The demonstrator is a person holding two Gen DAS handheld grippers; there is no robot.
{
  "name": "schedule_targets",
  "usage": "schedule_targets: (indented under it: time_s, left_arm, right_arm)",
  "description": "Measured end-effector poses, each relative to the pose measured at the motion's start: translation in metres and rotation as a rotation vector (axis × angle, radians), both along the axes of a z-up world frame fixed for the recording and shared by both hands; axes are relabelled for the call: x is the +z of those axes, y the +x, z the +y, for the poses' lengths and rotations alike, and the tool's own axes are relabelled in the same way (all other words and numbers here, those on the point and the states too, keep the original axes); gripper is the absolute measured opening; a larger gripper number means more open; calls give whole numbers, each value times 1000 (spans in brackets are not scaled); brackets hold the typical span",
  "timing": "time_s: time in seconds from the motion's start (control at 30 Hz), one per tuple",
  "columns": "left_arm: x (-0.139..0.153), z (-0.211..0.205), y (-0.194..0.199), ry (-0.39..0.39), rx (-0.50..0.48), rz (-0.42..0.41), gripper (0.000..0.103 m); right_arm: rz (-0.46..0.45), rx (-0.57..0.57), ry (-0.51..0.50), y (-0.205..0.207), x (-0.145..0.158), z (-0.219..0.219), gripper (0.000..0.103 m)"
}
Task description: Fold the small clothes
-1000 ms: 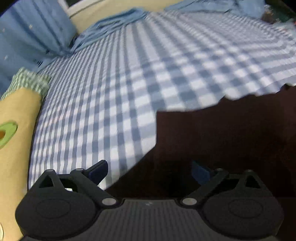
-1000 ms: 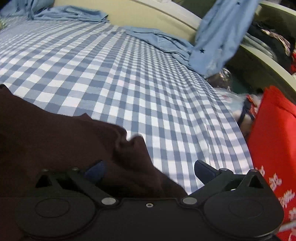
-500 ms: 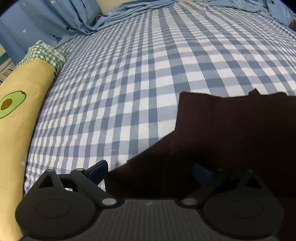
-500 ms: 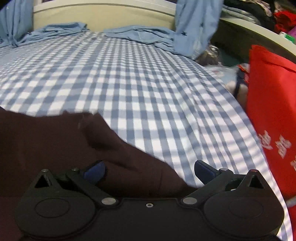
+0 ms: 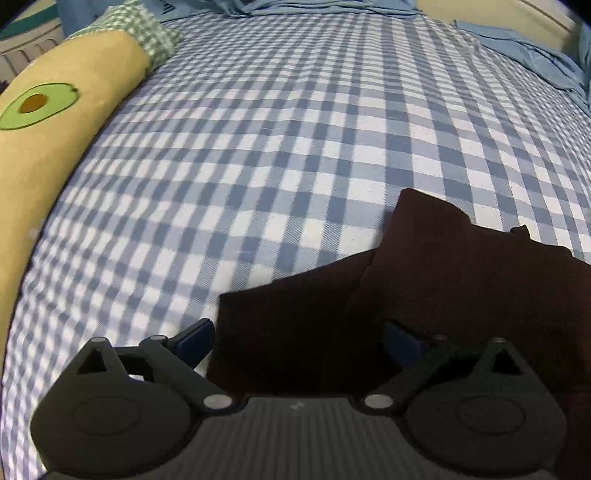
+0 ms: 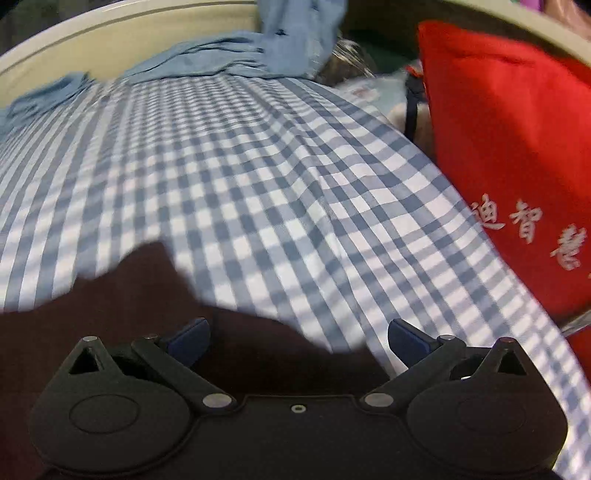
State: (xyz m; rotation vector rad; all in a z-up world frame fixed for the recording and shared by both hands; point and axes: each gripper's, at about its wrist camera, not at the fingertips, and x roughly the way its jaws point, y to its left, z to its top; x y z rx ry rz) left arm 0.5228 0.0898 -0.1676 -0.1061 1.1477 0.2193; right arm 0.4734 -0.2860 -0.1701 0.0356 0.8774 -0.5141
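Observation:
A dark maroon garment lies partly folded on the blue-and-white checked bedsheet. In the left wrist view it fills the lower right, with a folded layer on top. My left gripper is open, its fingers spread over the garment's left edge. In the right wrist view the garment fills the lower left. My right gripper is open over the garment's right edge, empty.
A yellow avocado-print bolster with a green checked end lies along the bed's left side. A red bag with white characters stands at the right. Crumpled light-blue fabric and a cream headboard lie at the far end.
Both grippers have swung and moved back, staying open. The garment's folded layer now lies further right in the left view, and the red bag looms larger in the right view.

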Motion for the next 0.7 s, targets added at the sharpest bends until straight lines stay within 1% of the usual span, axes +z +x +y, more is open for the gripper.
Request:
schedule_targets:
  time_s: [0.1,0.17,0.23,0.3,0.4,0.47,0.57,0.6,0.7]
  left_arm:
    - [12,-1,-18,-9,5,-24,99]
    - [19,-2,-32,3,2,-37,99]
    - [27,-5,-48,19,3,-53,101]
    - [34,-9,-66,20,2,-75,102]
    - [43,-12,-97,-5,-5,-111,102]
    - [46,-13,-117,-16,5,-113,102]
    - [45,-14,-145,-45,23,-109,102]
    - [45,-13,-153,-58,33,-104,102]
    - [39,-5,-183,-138,85,-94,102]
  right_arm:
    - [-27,80,-53,-43,3,29,102]
    - [-37,154,-90,-73,1,54,102]
    - [-37,215,-134,-96,-4,75,102]
    - [-26,250,-172,-111,-10,89,103]
    - [-14,238,-198,-127,-17,96,102]
    - [-7,207,-199,-132,-21,95,103]
    - [37,187,-190,-137,-33,85,103]
    - [56,191,-197,-139,-38,82,103]
    - [107,212,-210,-146,-47,80,103]
